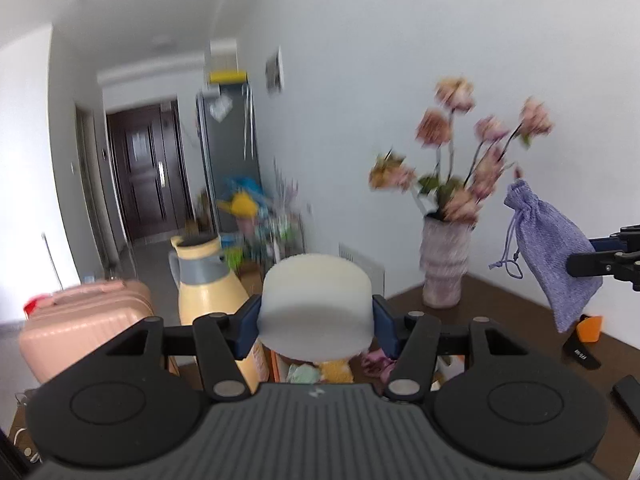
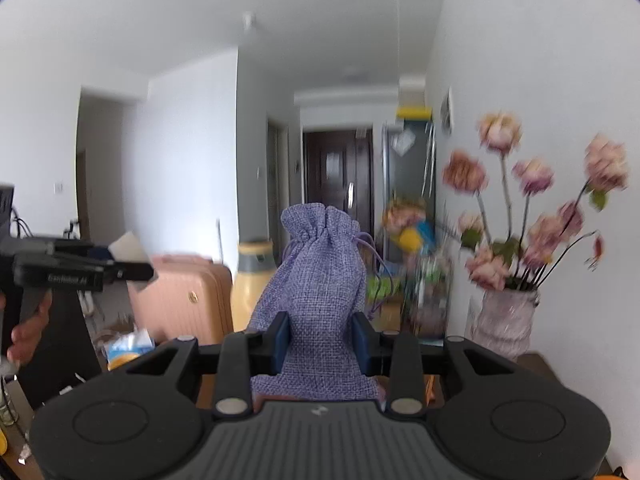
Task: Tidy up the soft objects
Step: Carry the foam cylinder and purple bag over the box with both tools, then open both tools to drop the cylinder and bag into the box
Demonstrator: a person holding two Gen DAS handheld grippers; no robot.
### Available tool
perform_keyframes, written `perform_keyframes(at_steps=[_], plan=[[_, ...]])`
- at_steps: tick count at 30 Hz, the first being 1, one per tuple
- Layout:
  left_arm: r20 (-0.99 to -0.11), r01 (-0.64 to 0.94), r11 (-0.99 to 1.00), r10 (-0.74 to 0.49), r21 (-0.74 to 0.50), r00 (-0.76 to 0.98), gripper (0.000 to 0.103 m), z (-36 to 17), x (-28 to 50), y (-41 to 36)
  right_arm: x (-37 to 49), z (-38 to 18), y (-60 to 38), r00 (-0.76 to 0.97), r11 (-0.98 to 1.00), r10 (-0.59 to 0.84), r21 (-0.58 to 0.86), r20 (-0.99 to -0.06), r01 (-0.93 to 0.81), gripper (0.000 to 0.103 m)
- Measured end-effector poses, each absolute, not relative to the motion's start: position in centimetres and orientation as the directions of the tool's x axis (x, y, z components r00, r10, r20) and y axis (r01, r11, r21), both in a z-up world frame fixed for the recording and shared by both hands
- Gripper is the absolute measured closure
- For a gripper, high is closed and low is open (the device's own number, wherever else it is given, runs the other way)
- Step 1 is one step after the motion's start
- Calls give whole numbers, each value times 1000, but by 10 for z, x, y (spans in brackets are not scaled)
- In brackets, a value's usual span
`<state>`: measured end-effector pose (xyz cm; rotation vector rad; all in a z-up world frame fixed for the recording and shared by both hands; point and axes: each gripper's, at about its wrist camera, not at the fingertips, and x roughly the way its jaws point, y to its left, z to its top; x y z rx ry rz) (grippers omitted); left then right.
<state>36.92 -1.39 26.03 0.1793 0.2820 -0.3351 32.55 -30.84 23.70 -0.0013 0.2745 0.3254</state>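
My left gripper [image 1: 316, 326] is shut on a round white sponge block [image 1: 316, 308], held in the air with its blue pads pressing both sides. In the right wrist view my right gripper [image 2: 320, 344] is shut on a purple woven drawstring pouch [image 2: 320, 280], which stands upright between the pads. The pouch [image 1: 554, 248] also shows at the right edge of the left wrist view, hanging from the right gripper's fingers [image 1: 600, 262]. The left gripper [image 2: 132, 270] with the white sponge [image 2: 128, 246] appears at the left of the right wrist view, held by a hand [image 2: 28, 332].
A vase of pink flowers [image 1: 442, 268] stands on the dark brown table [image 1: 500, 308] by the white wall. Below the left gripper lies an orange box with soft items [image 1: 320, 372]. A yellow jug [image 1: 208, 292] and a pink suitcase [image 1: 80, 328] stand to the left.
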Motion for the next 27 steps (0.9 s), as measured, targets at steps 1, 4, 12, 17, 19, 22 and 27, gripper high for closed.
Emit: perform_keyframes(at_steps=[1,4,12,17,19,22,27], plan=[[-327,350,929,-295,123,898,45,262,385,-16,345,238,-312,897,946,321,59,-303,-319,70],[-418,353,926,-272,129,867,45,257,438,-26,394,234,-318,859,944,327,86,-394,-319,70],[-656,373,921,-211,115,724,45,164,555,-64,505,166,-306,779,962,235,22,-581,-273,70],[-771,377,924,-191,68,607,45,81,601,-85,553,95,-292,709,969,179,-4,-682,-248,70],[-789,401,915,-210,50,577,45,60,607,-94,567,72,-286,683,970,160,-14,-712,-242,70],[-809,405,914,-208,40,550,44,36,617,-107,582,43,-279,648,972,143,-17,-748,-234,70],[-843,395,919,-215,-3,493,33,8,634,-121,592,7,-264,544,961,211,70,-812,-267,66]])
